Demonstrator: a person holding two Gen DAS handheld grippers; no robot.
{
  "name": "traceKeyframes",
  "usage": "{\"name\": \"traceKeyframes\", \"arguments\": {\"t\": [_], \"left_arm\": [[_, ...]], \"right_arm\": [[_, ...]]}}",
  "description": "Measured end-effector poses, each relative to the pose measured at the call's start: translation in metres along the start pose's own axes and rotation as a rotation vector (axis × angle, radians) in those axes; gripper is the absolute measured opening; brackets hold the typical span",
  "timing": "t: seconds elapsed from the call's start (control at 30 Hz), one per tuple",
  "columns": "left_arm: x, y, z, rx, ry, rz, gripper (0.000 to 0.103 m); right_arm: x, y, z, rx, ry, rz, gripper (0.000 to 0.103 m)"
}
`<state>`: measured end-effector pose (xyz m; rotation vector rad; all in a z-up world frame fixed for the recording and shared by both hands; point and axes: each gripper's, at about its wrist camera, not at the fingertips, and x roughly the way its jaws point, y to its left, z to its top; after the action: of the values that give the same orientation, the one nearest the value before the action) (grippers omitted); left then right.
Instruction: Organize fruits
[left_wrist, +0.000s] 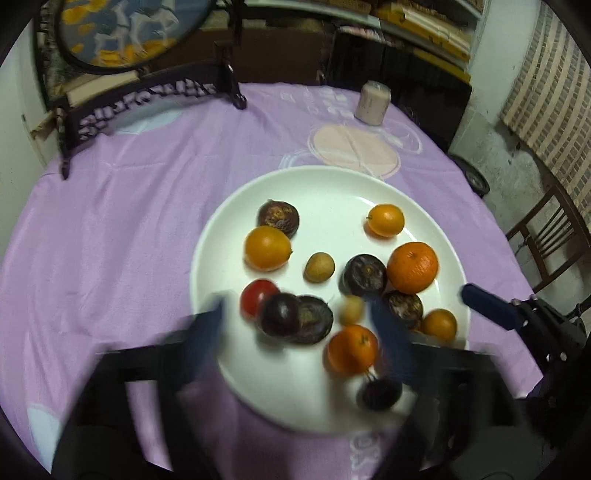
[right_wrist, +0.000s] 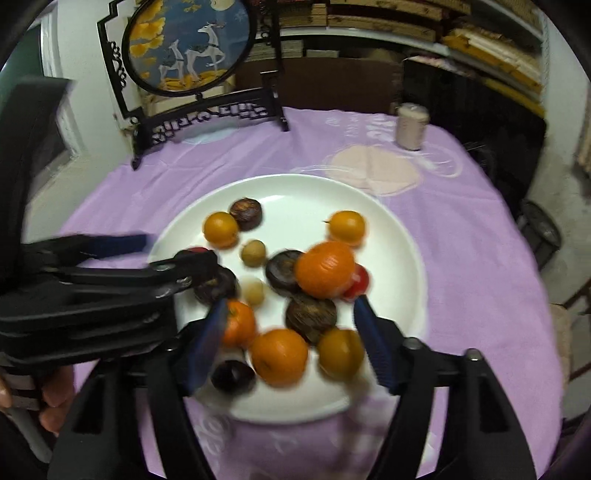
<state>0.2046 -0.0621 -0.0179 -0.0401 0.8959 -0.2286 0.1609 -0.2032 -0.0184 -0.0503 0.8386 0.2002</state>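
Both the left tool (left_wrist: 295, 325) and right tool (right_wrist: 291, 332) hang open and empty over the round white plate (left_wrist: 325, 184) on the lilac-clothed table (left_wrist: 110, 221), where loose mixed fruits (left_wrist: 319, 267) risk rolling off if nudged.

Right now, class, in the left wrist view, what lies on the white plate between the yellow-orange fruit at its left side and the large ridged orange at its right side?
In the left wrist view, a small tan longan-like fruit and a dark purple fruit lie between the yellow-orange fruit and the ridged orange on the white plate.
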Motion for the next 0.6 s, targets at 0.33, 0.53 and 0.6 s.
{"name": "traceKeyframes", "arguments": {"t": [0.33, 0.53, 0.6], "left_arm": [[-0.089, -0.011, -0.074, 0.074, -0.137, 0.079, 0.098], [-0.112, -0.008, -0.085, 0.058, -0.156, 0.069, 0.098], [-0.116, -0.007, -0.087, 0.057, -0.163, 0.071, 0.098]], "right_arm": [[-0.051, -0.005, -0.056, 0.031, -0.012, -0.144, 0.098], [-0.060, -0.002, -0.061, 0.041, -0.010, -0.132, 0.098], [-0.062, 0.000, -0.061, 0.036, -0.012, -0.125, 0.098]]}}
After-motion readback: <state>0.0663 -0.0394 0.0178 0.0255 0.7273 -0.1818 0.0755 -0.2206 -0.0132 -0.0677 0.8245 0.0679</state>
